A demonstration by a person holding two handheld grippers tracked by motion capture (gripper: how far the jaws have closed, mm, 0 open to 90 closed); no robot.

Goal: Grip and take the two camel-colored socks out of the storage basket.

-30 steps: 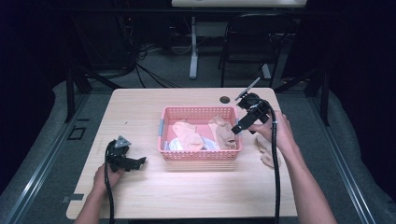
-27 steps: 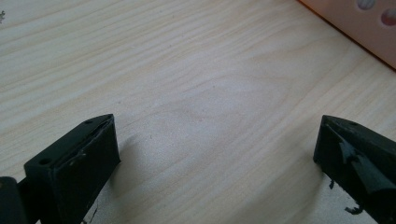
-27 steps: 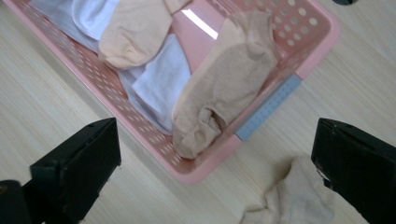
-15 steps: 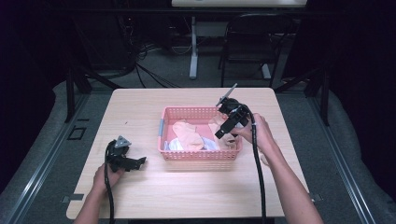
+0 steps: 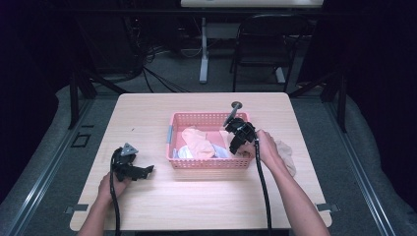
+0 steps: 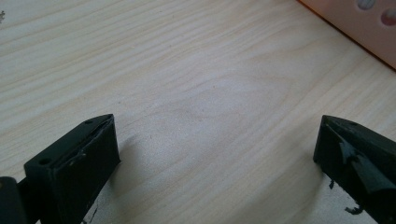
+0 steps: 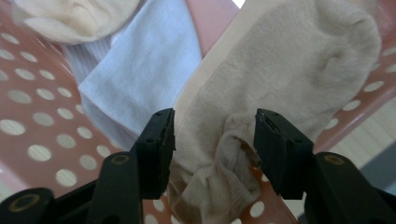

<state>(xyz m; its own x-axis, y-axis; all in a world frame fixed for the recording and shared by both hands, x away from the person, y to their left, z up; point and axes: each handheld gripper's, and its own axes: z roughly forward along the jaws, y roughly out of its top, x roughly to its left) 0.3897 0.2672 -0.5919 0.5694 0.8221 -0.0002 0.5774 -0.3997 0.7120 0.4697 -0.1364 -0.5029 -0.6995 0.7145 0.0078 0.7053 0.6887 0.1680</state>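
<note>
In the high view, the right gripper point(image 5: 237, 143) reaches down into the near right corner of a pink perforated basket point(image 5: 209, 118), and its own black body hides most of the beige sock point(image 5: 231, 139) it works on. The right gripper view shows that sock point(image 7: 280, 65) up close – a pale tan knit, ribbed and crumpled at the near end, where a bunched fold sits between the right gripper point(image 7: 212, 135) pads. The jaws have just been closing on that fold, and the fabric fills the gap, but whether the pads already press on it is hard to tell. The sock's long axis runs from the jaws up towards the upper right, ending at the basket wall. A light blue cloth point(image 7: 140, 70) and a cream sock point(image 7: 74, 16) (cut off at the top edge) lie beside it. The left gripper point(image 6: 215, 154), jaws wide apart over bare wooden table point(image 6: 187, 70), holds nothing – it rests left of the basket.
</note>
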